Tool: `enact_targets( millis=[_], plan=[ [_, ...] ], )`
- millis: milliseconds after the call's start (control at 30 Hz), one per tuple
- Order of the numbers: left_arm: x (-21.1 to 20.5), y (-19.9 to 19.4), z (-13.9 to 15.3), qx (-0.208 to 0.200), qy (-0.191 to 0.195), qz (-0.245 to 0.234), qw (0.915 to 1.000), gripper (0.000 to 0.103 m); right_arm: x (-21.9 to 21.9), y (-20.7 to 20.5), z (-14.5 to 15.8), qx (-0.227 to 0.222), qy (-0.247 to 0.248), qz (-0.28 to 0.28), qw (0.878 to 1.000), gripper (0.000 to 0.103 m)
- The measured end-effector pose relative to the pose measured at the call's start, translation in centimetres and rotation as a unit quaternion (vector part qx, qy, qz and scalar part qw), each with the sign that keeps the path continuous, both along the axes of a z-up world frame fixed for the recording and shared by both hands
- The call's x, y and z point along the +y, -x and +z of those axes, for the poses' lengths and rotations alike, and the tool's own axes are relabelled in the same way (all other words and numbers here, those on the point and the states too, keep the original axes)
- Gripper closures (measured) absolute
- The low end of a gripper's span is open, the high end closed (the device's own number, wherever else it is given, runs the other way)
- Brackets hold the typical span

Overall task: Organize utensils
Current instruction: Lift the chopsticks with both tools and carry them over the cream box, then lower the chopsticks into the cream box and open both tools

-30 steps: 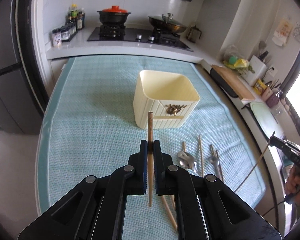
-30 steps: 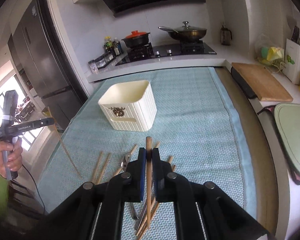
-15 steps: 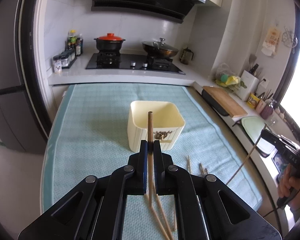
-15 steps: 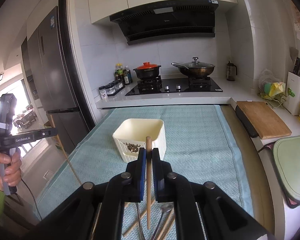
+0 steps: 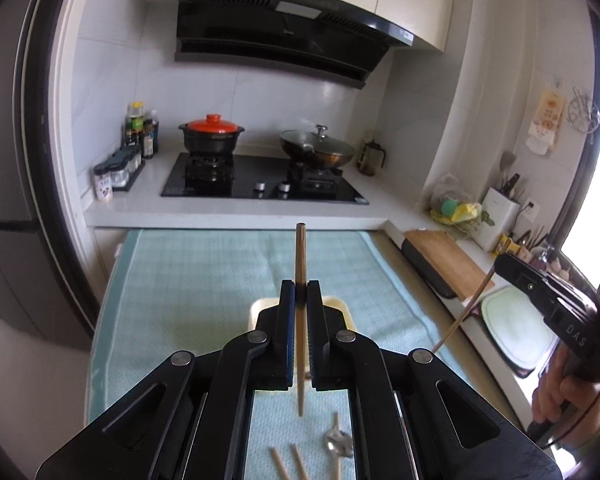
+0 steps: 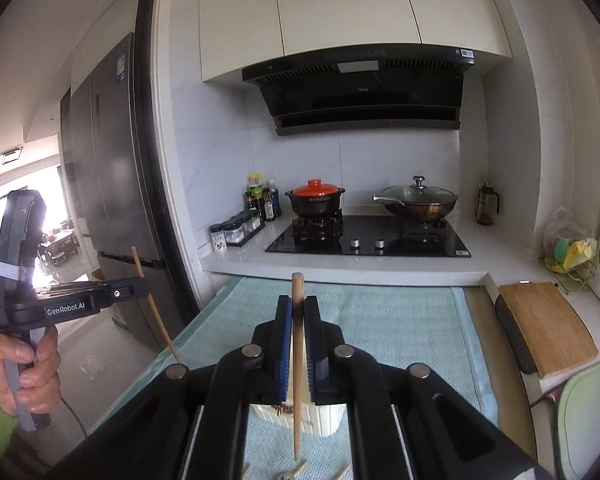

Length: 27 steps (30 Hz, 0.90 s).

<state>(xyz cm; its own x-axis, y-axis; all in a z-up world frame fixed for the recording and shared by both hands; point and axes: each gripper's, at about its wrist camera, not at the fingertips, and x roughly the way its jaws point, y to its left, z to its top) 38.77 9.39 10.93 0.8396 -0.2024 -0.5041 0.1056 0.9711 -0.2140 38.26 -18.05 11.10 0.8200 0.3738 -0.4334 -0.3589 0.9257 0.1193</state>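
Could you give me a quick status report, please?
Left gripper shut on chopstick. Right gripper shut on another chopstick. Cream bin below, nothing blocking.

Table under a pale teal woven mat (image 5: 188, 280), cream utensil holder (image 6: 324, 420), loose chopsticks (image 5: 296, 460), spoon (image 5: 338, 440) on it

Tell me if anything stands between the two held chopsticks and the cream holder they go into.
Nothing visible does. Each chopstick, left and right, is clamped upright above the mat, with the cream holder just beyond and below the jaws. Its opening is mostly hidden behind the grippers, so I cannot check inside.
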Motion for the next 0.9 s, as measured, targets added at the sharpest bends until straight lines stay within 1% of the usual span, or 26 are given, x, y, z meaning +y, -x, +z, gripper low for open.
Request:
enact_targets(
  millis=[67, 133, 167, 233, 300, 433, 567, 667, 833, 867, 900],
  plan=[
    [-0.4, -1.5, 0.7, -0.016, -0.007, 0.006, 0.9998, 0.1, 0.7, -1.8, 0.5, -0.015, -0.005, -0.004, 1.0, 0.097],
    [-0.9, -3.0, 0.8, -0.03, -0.02, 0.011, 0.9993, 0.1, 1.4, -3.5, 0.6, -0.03, -0.004, -0.008, 1.0, 0.097],
    [-1.1, -3.8, 0.6, -0.029, -0.022, 0.011, 0.9993, 0.1, 1.8, -4.3, 0.4, -0.034, -0.003, -0.009, 0.999, 0.097],
    [-1.5, -5.7, -0.4, -0.013, -0.017, 0.009, 0.9997, 0.1, 2.4, -5.9, -0.6, -0.031, -0.001, -0.008, 0.999, 0.097],
    [-1.6, -7.4, -2.0, 0.007, -0.006, 0.006, 0.9999, 0.1, 3.0, -7.6, -2.2, -0.01, -0.001, 0.0, 1.0, 0.097],
    [-1.9, -10.4, -6.0, 0.054, 0.005, 0.005, 0.9985, 0.1, 3.9, -11.1, -6.7, 0.066, -0.006, 0.013, 0.998, 0.097],
    [-2.1, -12.4, -9.2, 0.091, 0.002, 0.005, 0.9958, 0.1, 4.1, -13.5, -10.4, 0.121, -0.004, 0.011, 0.993, 0.097],
    [-2.4, -13.2, -10.4, 0.104, -0.007, 0.006, 0.9945, 0.1, 4.2, -14.8, -12.1, 0.144, -0.002, 0.01, 0.99, 0.097],
    [-2.9, -14.2, -11.2, 0.111, -0.011, 0.011, 0.9937, 0.099, 4.5, -16.4, -13.3, 0.154, 0.01, 0.001, 0.988, 0.095],
    [-2.9, -14.2, -11.2, 0.112, -0.008, 0.012, 0.9936, 0.094, 4.3, -16.6, -13.2, 0.155, 0.009, -0.002, 0.988, 0.095],
    [-2.8, -14.1, -11.1, 0.113, -0.006, 0.014, 0.9935, 0.09, 4.2, -16.7, -13.1, 0.156, 0.009, -0.005, 0.988, 0.092]
  ],
)
